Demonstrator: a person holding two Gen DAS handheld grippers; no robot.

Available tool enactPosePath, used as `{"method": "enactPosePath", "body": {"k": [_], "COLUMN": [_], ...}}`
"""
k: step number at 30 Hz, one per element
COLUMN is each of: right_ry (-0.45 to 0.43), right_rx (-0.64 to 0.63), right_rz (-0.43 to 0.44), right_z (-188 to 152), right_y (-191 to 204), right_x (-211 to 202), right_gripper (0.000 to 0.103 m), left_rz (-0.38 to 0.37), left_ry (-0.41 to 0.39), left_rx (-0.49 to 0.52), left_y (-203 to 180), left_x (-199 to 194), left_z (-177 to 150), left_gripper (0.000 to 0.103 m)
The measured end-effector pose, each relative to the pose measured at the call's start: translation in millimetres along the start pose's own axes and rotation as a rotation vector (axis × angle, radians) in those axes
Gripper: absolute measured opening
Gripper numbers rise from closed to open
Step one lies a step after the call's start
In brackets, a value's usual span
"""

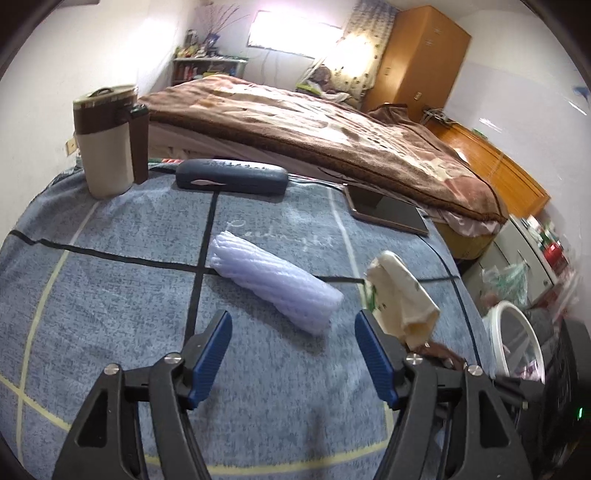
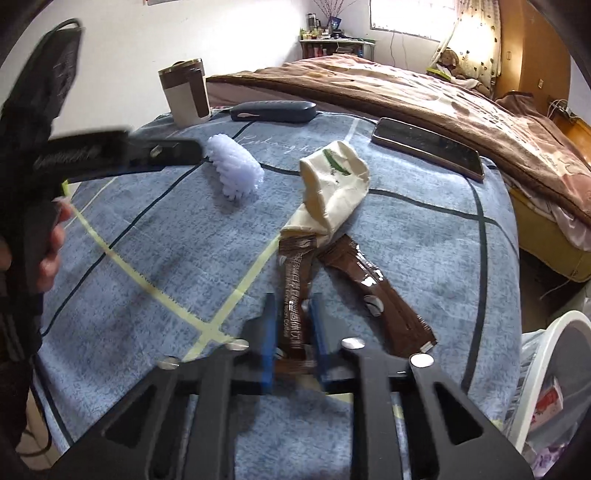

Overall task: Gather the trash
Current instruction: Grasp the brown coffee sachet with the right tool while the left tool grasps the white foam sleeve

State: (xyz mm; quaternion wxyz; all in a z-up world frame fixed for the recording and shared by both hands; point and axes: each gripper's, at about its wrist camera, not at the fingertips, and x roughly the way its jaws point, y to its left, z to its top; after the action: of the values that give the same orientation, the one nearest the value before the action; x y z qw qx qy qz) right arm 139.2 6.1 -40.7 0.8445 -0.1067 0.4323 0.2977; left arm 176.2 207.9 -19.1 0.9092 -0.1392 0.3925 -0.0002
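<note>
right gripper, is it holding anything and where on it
Yes: the right gripper is closed on a brown coffee sachet, pinching its near end. The left gripper holds nothing.

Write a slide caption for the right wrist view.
Right tool shut on brown coffee sachet lying on blue checked cloth.

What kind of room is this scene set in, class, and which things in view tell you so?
Most likely a bedroom in a home. A bed under a brown blanket fills the middle, a wooden wardrobe stands in the far corner, and a curtained window lights the back wall.
</note>
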Motion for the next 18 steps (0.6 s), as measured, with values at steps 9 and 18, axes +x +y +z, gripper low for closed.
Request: {"method": "enactPosePath", "body": {"k": [9,18], "right_ry": [-0.017,-0.043], "right_rx": [0.038,0.073], "right_rz": [0.044,0.051], "right_z": [-9.0,-10.8], "right_y": [2.2,-1.9], "right_x": [-2.2,-5.5], "right_gripper": [0.016,0.016], "left_rz": [0.083,0.117], "left_ry": [0.041,0.052], "left_rx": [-0.019,-0.056], "left_y": [-3.2,-6.3], "left_x": [34.3,60.3], "left_z": [13.6,25.0], "left_gripper": [0.072,0.072]}}
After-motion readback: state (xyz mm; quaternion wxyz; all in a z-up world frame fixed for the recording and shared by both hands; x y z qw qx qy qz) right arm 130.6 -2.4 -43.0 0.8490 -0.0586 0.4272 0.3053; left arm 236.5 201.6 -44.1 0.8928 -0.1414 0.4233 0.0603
